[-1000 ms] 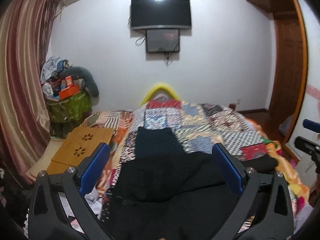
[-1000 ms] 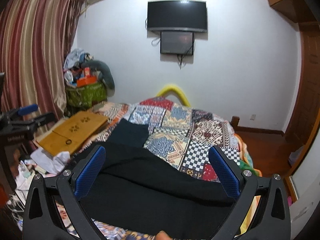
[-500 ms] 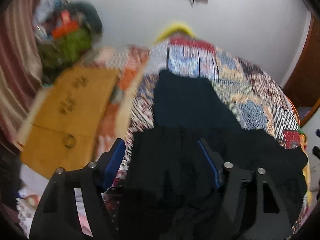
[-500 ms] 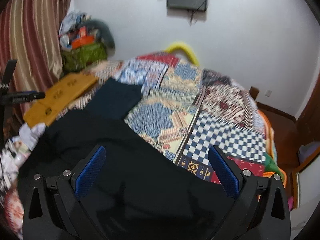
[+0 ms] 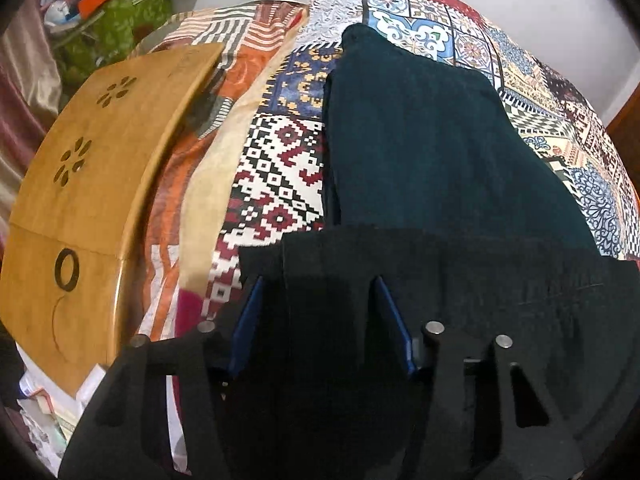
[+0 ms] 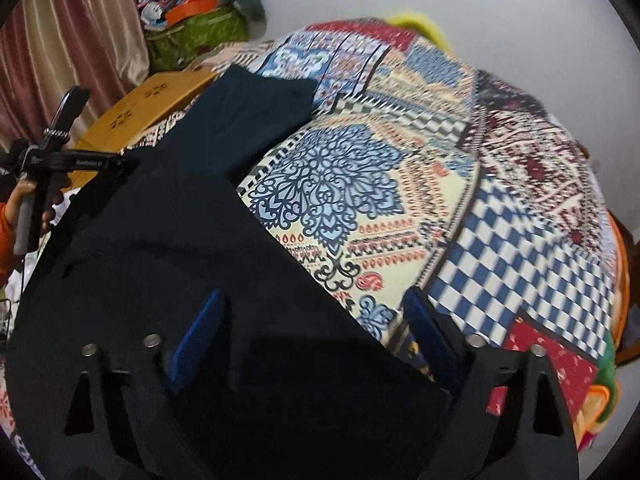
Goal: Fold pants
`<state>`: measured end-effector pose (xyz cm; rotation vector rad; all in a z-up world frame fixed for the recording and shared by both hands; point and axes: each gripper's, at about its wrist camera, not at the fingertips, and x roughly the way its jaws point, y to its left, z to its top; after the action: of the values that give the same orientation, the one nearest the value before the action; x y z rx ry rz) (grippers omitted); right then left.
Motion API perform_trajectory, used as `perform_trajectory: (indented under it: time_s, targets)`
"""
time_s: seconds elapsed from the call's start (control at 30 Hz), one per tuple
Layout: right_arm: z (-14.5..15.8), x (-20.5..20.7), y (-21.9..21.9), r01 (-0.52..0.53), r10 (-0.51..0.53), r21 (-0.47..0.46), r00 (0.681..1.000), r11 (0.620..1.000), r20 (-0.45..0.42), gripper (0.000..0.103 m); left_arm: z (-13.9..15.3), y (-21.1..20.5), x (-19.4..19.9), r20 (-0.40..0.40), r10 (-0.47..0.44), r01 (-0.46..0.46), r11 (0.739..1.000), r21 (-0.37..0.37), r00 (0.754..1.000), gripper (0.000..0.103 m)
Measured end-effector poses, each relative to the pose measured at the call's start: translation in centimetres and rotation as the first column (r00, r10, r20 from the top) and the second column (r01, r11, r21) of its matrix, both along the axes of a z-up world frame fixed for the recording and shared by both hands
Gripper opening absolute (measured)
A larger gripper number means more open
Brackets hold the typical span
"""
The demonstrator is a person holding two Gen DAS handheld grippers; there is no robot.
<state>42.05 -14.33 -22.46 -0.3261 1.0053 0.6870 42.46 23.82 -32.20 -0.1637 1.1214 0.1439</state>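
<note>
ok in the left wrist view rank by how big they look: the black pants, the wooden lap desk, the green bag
1. black pants: largest, though nearest the lens
2. wooden lap desk
3. green bag: smallest, but farthest away and partly cropped, so true size is unsure

Home bedroom: patchwork quilt (image 6: 400, 184) on bed, striped curtains (image 6: 72, 28), cluttered basket (image 6: 192, 36).

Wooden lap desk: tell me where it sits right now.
In the left wrist view the wooden lap desk lies left of the patchwork bedspread, beside the dark pants.
</note>
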Motion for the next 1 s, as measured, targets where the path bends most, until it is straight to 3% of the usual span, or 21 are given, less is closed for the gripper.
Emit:
perform_trajectory:
  time_s: [0.17, 0.23, 0.37, 0.4, 0.43, 0.7, 1.0]
  targets:
    - [-1.3, 0.9, 1.4, -0.055, 0.055, -0.002, 0.996, 0.998, -0.07, 0.066, 0.4, -0.8, -0.5, 0.008, -0.012, 0.012, 0.997, 0.077, 1.0, 0.032]
    - [-1.5, 1.0, 1.6, -0.064, 0.067, 0.03, 0.992, 0.997, -0.11, 0.045, 0.8, -0.6, -0.8, 0.019, -0.004, 0.002, 0.997, 0.08, 1.0, 0.025]
    - [-1.9, 0.7, 1.8, -0.053, 0.063, 0.068, 0.986, 0.996, -0.155, 0.026, 1.8, -0.8, -1.4, 0.031, -0.001, -0.002, 0.995, 0.095, 1.0, 0.018]
    - [-1.9, 0.5, 1.8, -0.049, 0.058, 0.061, 0.987, 0.997, -0.15, 0.012, 2.1, -1.0, -1.6, 0.035, -0.002, -0.002, 0.995, 0.104, 0.999, 0.017]
    - [-1.9, 0.4, 1.9, -0.043, 0.049, 0.046, 0.989, 0.998, -0.142, 0.007, 2.5, -1.1, -1.8, 0.039, -0.001, -0.003, 0.994, 0.11, 0.999, 0.017]
    - [1.9, -1.7, -0.3, 0.019, -0.015, 0.097, 0.999, 0.995, -0.046, 0.002, 8.3, -1.6, -6.0, 0.139, -0.028, 0.01, 0.992, 0.127, 0.99, 0.016]
    - [7.7, -7.6, -1.7, 0.001, -0.013, 0.152, 0.997, 0.988, 0.078, 0.002, 14.6, -2.9, -14.3, 0.24, -0.055, 0.03, 0.994, 0.104, 0.969, 0.011]
